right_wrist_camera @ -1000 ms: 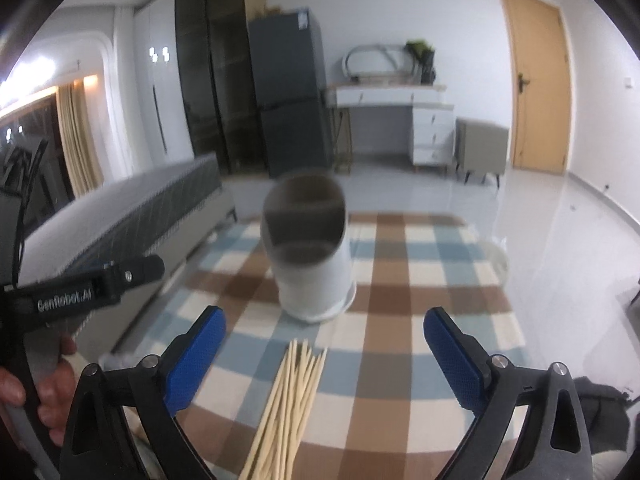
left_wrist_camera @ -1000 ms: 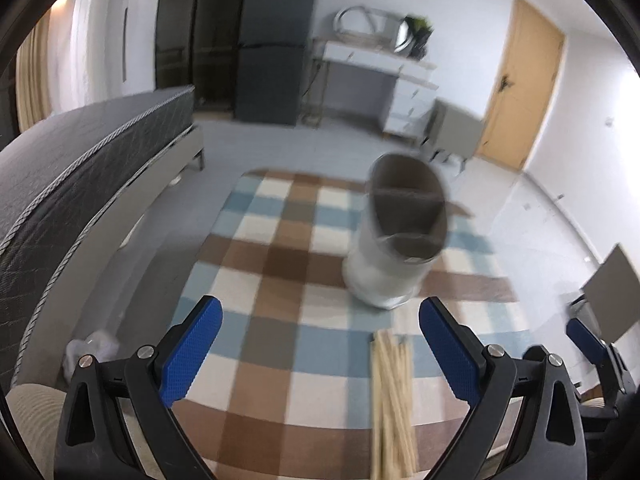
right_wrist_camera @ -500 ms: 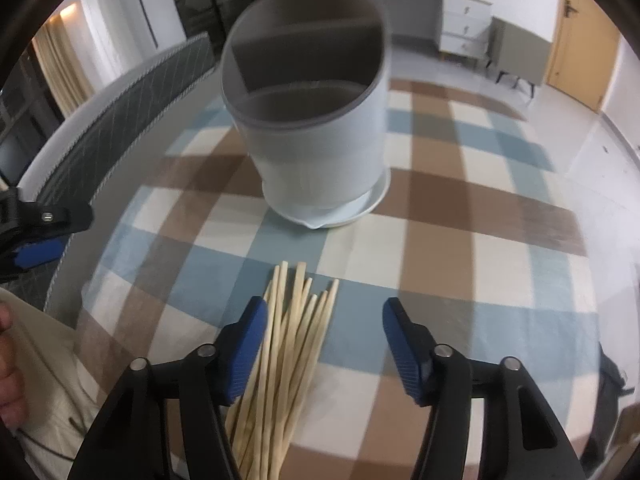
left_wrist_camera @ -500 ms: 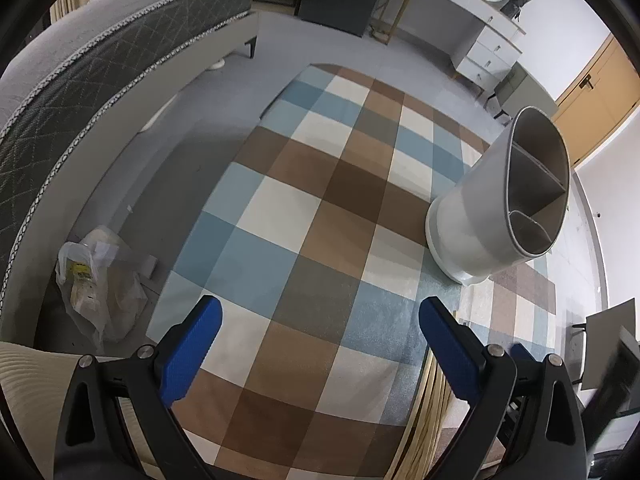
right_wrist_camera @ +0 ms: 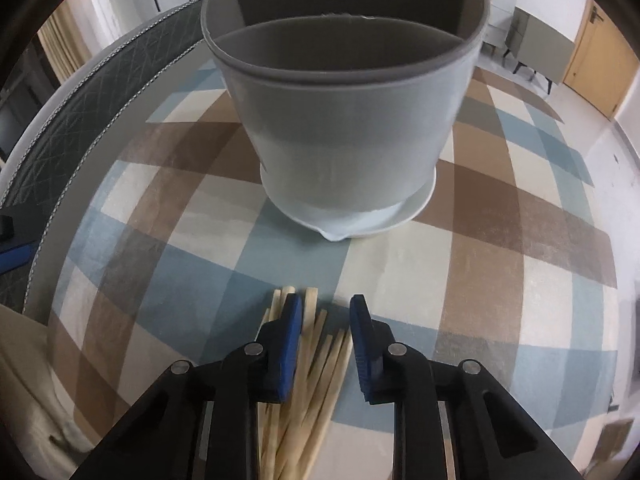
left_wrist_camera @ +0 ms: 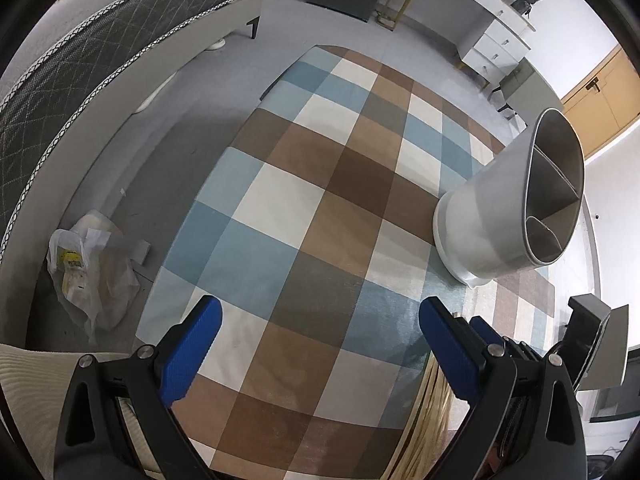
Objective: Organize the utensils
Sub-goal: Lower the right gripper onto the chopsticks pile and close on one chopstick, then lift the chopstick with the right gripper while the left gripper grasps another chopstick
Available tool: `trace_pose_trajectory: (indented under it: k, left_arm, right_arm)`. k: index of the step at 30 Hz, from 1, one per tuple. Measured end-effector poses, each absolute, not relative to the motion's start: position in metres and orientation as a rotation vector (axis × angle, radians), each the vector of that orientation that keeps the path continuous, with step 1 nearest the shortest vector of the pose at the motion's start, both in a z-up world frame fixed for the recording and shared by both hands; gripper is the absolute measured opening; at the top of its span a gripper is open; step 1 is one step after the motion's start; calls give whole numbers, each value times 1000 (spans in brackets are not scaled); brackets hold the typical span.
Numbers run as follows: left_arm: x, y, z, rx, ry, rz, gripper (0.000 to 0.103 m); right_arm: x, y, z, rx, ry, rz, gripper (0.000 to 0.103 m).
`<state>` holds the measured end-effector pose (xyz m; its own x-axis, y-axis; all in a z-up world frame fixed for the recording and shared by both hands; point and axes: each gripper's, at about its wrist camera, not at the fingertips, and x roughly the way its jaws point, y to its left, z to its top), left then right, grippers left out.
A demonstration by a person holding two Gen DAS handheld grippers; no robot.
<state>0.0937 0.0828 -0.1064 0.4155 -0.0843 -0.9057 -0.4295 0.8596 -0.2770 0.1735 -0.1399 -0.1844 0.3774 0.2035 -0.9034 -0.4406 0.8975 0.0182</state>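
A white utensil holder (right_wrist_camera: 344,120) with a grey divided inside stands upright on the checked cloth (right_wrist_camera: 500,264). A bundle of several wooden chopsticks (right_wrist_camera: 316,360) lies flat in front of it. My right gripper (right_wrist_camera: 326,312) points down over the chopstick tips. Its jaws are closing, a narrow gap remains, and some sticks lie between the blue pads while others sit under the left finger. My left gripper (left_wrist_camera: 320,332) hangs wide open over bare cloth, left of the holder (left_wrist_camera: 492,220) and the chopsticks (left_wrist_camera: 436,412), with nothing between its fingers.
A grey quilted bed (left_wrist_camera: 100,40) runs along the left. A plastic bag (left_wrist_camera: 88,268) lies on the floor beside the cloth's edge. A white desk with drawers (left_wrist_camera: 492,36) and a wooden door (left_wrist_camera: 600,100) stand at the far side.
My right gripper came down close over the chopstick tips and its jaws narrowed from wide apart to a small gap. The left gripper tipped downward early, then held still, open.
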Motion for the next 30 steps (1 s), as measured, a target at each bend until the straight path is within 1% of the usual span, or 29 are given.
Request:
trace_pose_trajectory:
  k: [2,6,11,19,26,30]
  left_arm:
    - [94,82,-107,-506,1136,231,96]
    - [95,77,-111,-463,1148,233,96]
    - [98,61,-119,-378,1182,194,96]
    - [94,9,-140,-244,1279,7,96]
    - [85,-20,-151,-127,1305,-58,96]
    - [78,-25,-156,-68,1329,-45,96]
  right_arm:
    - [174,-139,-185,-244,1110,421,6]
    - [179,-150,-182,-185,1096,417,6]
    - [182,-182,-165,-19,1062,401,6]
    - [180,-233,-135,210,979,365,6]
    - [176,-280,-125,433,937,322,6]
    - [172,-293,-119,464,914,312,5]
